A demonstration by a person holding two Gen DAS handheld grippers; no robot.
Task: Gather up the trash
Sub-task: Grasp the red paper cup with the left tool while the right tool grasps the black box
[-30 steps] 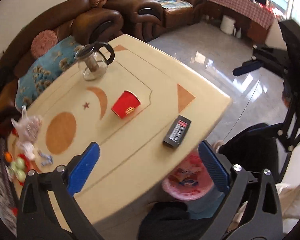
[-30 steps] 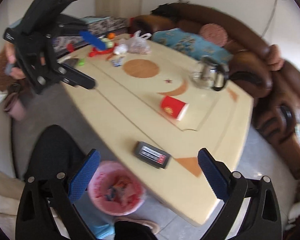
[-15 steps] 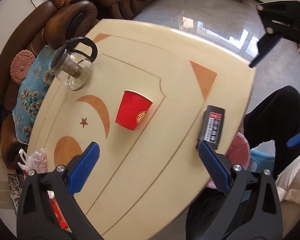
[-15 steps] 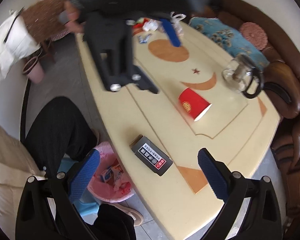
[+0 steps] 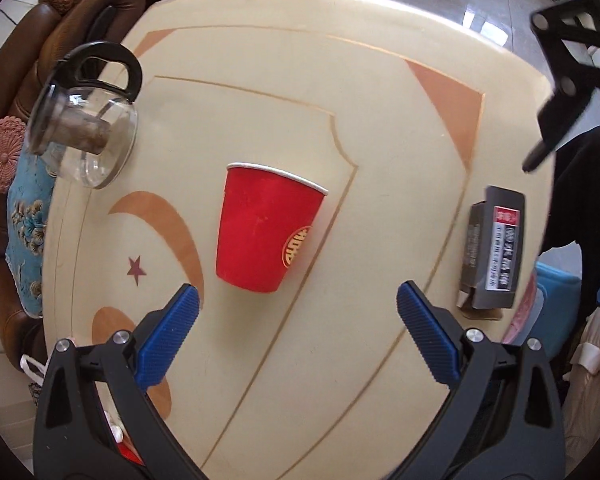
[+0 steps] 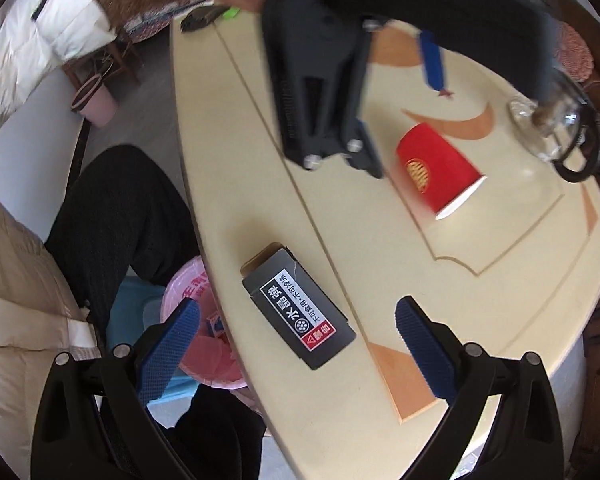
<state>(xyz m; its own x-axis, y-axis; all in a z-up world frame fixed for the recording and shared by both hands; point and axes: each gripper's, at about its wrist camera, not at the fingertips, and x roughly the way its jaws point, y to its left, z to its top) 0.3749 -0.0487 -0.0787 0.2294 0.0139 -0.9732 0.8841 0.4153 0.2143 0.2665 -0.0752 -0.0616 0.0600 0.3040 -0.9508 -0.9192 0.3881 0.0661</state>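
A red paper cup lies on its side on the cream table; it also shows in the right wrist view. My left gripper is open and empty, just short of the cup's base. A dark grey carton lies near the table's edge, also seen in the left wrist view. My right gripper is open and empty, its fingers either side of the carton. A pink-lined bin stands on the floor below the table's edge.
A glass teapot with a black handle stands beyond the cup. A brown sofa with cushions runs behind the table. The person's dark legs are beside the bin. A small pink bin stands farther off.
Both grippers have moved closer to the table. The left one has closed in on the red cup, the right one on the grey carton. Both have stayed open.
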